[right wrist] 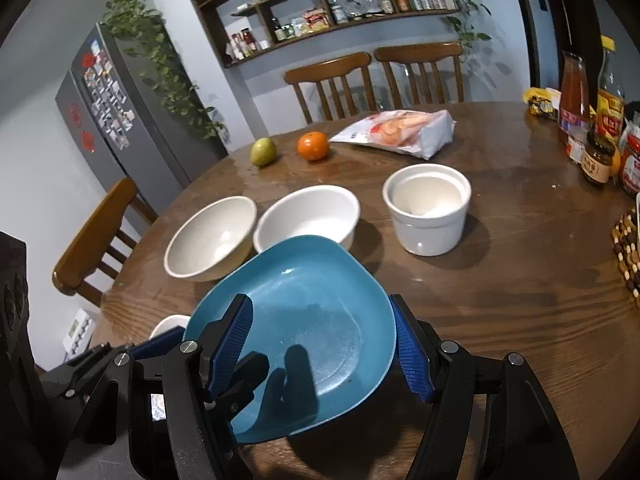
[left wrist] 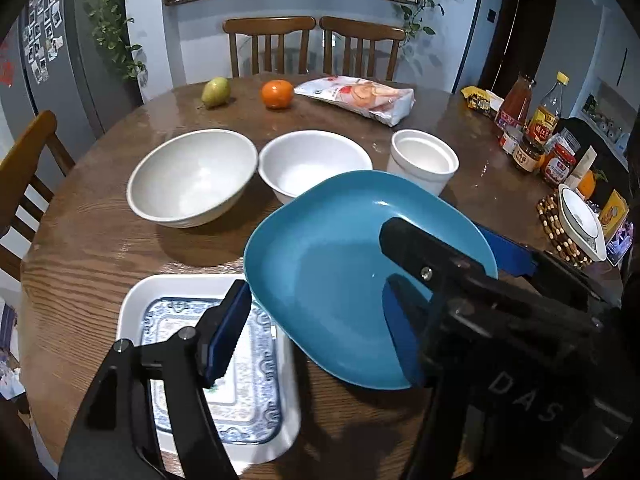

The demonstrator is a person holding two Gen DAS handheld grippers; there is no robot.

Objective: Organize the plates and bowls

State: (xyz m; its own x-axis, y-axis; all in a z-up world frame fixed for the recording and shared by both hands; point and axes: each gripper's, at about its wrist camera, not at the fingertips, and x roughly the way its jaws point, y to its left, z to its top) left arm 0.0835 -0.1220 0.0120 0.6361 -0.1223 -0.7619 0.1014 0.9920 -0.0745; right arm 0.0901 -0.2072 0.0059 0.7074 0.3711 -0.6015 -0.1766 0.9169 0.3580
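A blue plate (left wrist: 320, 264) (right wrist: 296, 276) hangs tilted above the wooden table (left wrist: 92, 248). My right gripper (right wrist: 320, 300) is shut on its right rim, one finger (left wrist: 424, 252) inside the plate and one pad outside. Across the plate's left rim stands my left gripper (left wrist: 316, 286), open, its left pad (left wrist: 226, 332) a little clear of the edge. Below lies a white rectangular tray (left wrist: 132, 304) with a blue pattern. Behind the plate stand a large white bowl (left wrist: 192, 176), a smaller white bowl (left wrist: 312, 164) and a white straight-sided bowl (left wrist: 424, 160).
A pear (left wrist: 216, 92), an orange (left wrist: 277, 94) and a snack bag (left wrist: 360, 98) lie at the far side. Bottles and jars (left wrist: 532, 132) crowd the right edge, near a bead trivet (left wrist: 556, 232) under a white dish. Wooden chairs (left wrist: 270, 44) ring the table.
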